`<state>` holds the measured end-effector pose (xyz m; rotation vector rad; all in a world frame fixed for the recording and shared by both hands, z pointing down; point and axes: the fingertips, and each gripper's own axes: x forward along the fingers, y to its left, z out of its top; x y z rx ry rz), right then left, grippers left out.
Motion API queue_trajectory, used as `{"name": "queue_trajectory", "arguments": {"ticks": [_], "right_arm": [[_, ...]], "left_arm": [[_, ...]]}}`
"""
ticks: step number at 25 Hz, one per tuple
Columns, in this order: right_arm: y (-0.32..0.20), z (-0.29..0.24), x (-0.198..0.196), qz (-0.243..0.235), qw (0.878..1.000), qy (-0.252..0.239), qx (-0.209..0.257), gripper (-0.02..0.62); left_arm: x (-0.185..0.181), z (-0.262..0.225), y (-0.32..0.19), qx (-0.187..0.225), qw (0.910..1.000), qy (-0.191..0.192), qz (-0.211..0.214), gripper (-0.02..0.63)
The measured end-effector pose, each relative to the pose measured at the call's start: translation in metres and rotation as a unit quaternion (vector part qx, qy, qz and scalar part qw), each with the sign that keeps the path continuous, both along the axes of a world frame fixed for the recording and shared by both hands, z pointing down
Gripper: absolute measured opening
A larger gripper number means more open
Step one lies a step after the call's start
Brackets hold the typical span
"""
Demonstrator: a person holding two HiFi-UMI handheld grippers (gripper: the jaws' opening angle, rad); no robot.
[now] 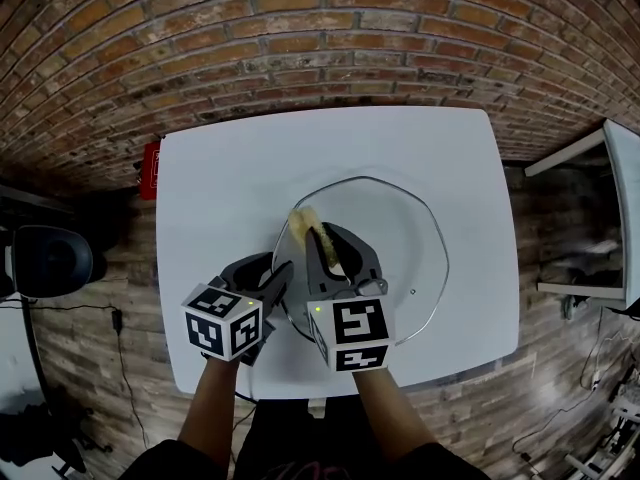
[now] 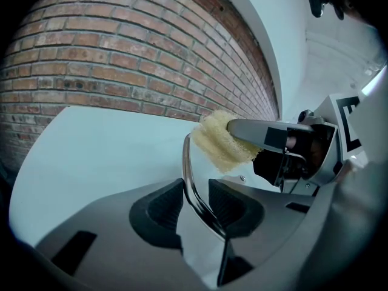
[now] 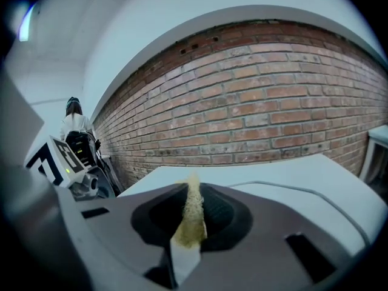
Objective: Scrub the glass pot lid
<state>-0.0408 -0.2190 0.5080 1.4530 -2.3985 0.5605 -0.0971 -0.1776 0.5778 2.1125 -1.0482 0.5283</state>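
A round glass pot lid (image 1: 425, 218) with a metal rim lies on the white table (image 1: 230, 158). My left gripper (image 1: 279, 279) is shut on the lid's near-left rim. In the left gripper view the rim (image 2: 187, 162) runs between the two dark pads, at the left gripper (image 2: 195, 200). My right gripper (image 1: 318, 240) is shut on a yellow sponge (image 1: 303, 222), which rests on the lid's left part. The sponge (image 3: 193, 214) stands squeezed thin at the right gripper (image 3: 194, 205). From the left gripper view the sponge (image 2: 221, 141) sits just inside the rim.
A brick wall runs behind the table. A red object (image 1: 150, 169) hangs at the table's left edge. A black chair (image 1: 50, 260) stands on the wooden floor at the left. Another white table (image 1: 622, 198) is at the right.
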Motion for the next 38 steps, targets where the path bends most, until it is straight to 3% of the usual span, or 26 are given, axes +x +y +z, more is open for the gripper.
{"name": "queue_trajectory", "arguments": {"ticks": [8, 13, 19, 22, 26, 30, 33, 38], "right_arm": [[-0.007, 0.024, 0.022, 0.013, 0.999, 0.036, -0.027, 0.058], [-0.007, 0.035, 0.076, 0.062, 0.993, 0.084, -0.047, 0.058], [-0.006, 0.028, 0.155, 0.140, 0.978, 0.140, -0.063, 0.058], [-0.005, 0.024, 0.171, 0.155, 0.973, 0.158, -0.063, 0.058], [0.000, 0.009, 0.145, 0.128, 0.980, 0.142, -0.047, 0.058], [0.020, 0.002, 0.066, 0.030, 0.994, 0.094, -0.047, 0.058], [0.042, 0.015, 0.018, -0.030, 0.994, 0.078, -0.067, 0.058], [0.048, 0.033, 0.014, -0.031, 0.991, 0.090, -0.088, 0.058]], "left_arm": [[-0.001, 0.000, 0.001, -0.001, 1.0000, -0.002, -0.001, 0.133], [-0.001, -0.001, 0.001, 0.000, 1.0000, -0.003, -0.004, 0.133], [-0.001, -0.001, 0.001, 0.002, 1.0000, -0.003, -0.006, 0.133], [-0.001, 0.000, 0.002, 0.002, 1.0000, -0.002, -0.008, 0.133], [0.000, -0.001, 0.003, 0.001, 1.0000, -0.002, -0.008, 0.133], [-0.001, -0.001, 0.006, 0.000, 0.9999, -0.002, -0.011, 0.133], [-0.002, -0.001, 0.006, 0.001, 0.9999, -0.001, -0.014, 0.133], [-0.001, -0.001, 0.007, 0.000, 0.9999, 0.000, -0.012, 0.133]]}}
